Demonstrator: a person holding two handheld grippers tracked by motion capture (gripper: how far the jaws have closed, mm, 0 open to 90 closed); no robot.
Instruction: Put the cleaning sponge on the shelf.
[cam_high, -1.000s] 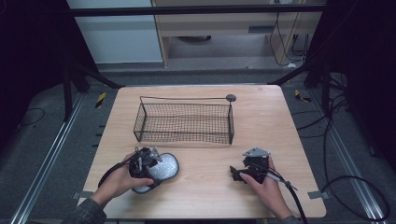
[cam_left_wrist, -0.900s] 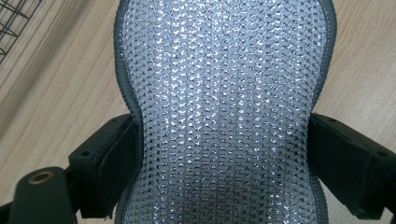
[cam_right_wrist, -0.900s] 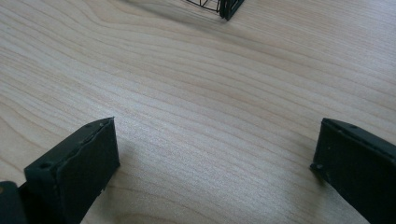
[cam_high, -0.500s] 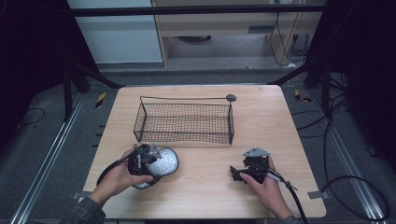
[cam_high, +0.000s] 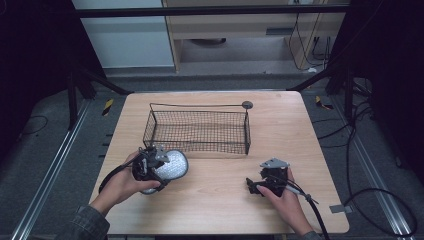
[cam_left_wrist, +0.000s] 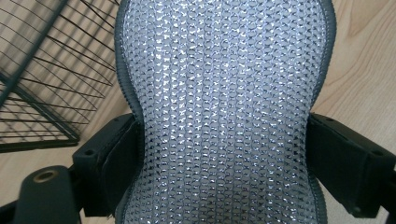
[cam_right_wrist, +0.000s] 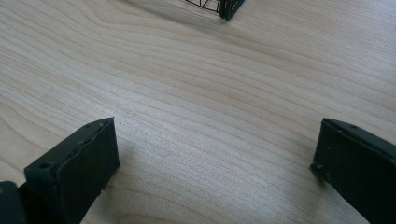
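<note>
Sequined shoe insole (cam_left_wrist: 224, 112) sits pinched at its waist between your left gripper (cam_high: 156, 161) pads, whose jaws have just been closing onto it; it hangs just short of the wire basket (cam_high: 150, 131), which lies beyond your fingertips. Gripping looks done; carrying it over the rim and letting go remains, I judge. Your right gripper (cam_right_wrist: 215, 154) rests with jaws wide apart over bare table (cam_right_wrist: 196, 70). The insole's ends are cut off, and its underside is hidden.

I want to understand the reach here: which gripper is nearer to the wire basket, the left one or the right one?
Left. The left gripper, shut on the silver mesh pad, sits just off the wire basket at its near-left corner. The right gripper rests open, farther off, toward the table's near-right part.
</note>
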